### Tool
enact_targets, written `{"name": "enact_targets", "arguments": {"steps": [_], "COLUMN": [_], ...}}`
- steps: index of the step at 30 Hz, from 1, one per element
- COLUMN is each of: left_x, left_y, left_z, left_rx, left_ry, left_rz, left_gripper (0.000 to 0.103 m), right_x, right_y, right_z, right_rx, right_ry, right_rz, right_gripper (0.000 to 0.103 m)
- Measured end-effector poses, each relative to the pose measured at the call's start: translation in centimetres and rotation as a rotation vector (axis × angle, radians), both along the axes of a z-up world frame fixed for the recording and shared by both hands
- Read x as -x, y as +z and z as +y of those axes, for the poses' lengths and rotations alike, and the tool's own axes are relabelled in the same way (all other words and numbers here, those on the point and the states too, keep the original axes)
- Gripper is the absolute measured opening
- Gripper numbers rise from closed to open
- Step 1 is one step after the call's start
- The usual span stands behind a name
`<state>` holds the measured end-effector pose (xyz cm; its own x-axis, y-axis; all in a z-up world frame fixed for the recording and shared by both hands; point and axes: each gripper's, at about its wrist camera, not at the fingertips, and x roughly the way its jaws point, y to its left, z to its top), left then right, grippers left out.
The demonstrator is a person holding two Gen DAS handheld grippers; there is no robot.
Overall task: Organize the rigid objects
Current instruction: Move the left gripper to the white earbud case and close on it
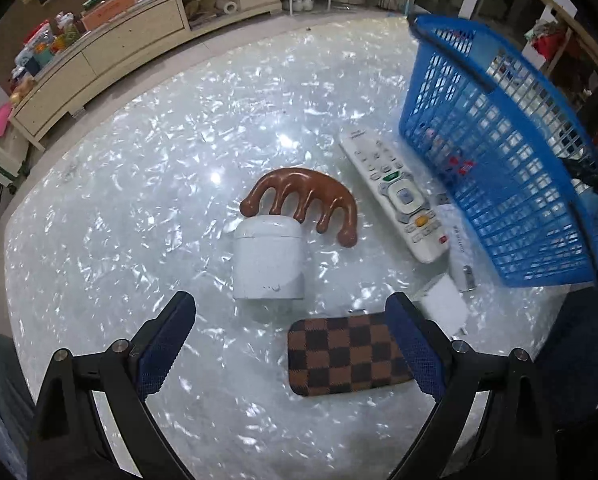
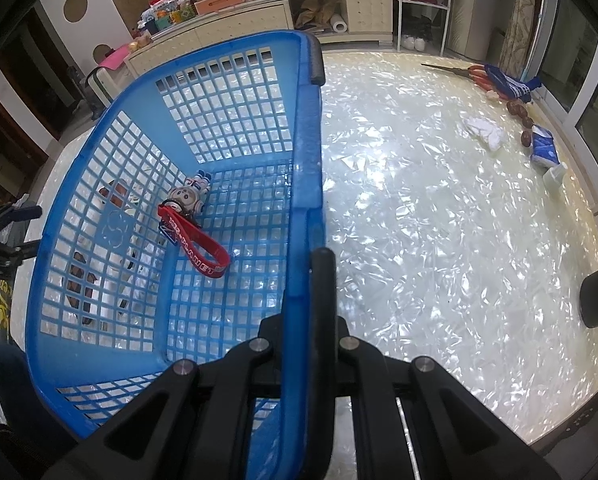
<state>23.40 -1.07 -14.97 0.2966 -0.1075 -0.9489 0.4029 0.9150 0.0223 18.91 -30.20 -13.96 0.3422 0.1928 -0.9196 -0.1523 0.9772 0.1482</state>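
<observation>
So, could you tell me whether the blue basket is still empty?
No, a figurine keychain with a red strap lies inside the blue basket.

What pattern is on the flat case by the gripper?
Brown and dark checkerboard squares on the flat case. The left wrist view shows it best.

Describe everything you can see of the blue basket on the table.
The blue basket is plastic with lattice walls and floor, a solid rim and a dark handle. It sits open-topped on the shiny table, tilted in the left view. The right tool is shut on its rim. Inside lies a small figure keychain with a red strap. A white remote lies just outside its wall.
</observation>
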Motion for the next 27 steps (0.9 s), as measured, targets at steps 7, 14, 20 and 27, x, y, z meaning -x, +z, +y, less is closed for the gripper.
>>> {"name": "enact_targets", "arguments": {"steps": [7,14,20,27], "left_x": [-1.6,-3.2,-4.4,-5.0], "left_y": [-2.2,-4.7,-6.3,-6.2], "left_z": [0.3,0.9,0.8,0.8], "left_rx": [0.018,0.003,-0.002,0.017], "left_ry": [-0.012,0.003,-0.021,-0.027], "left_rz": [0.003,-0.023,0.037,0.047], "left_gripper": [0.095,0.089,0.068,0.061], "right_x": [-0.1,-0.2,-0.2,-0.2], "right_y": [0.0,0.0,0.1,0.1], "right_z": [0.0,0.0,0.0,0.0], "right_rx": [0.004,-0.001,0.004,0.005], "right_ry": [-0.002,-0.009,-0.014,-0.015], "right_rz": [0.008,0.015,0.017,0.017], "right_gripper": [0.006,0.006,0.005,0.005]}}
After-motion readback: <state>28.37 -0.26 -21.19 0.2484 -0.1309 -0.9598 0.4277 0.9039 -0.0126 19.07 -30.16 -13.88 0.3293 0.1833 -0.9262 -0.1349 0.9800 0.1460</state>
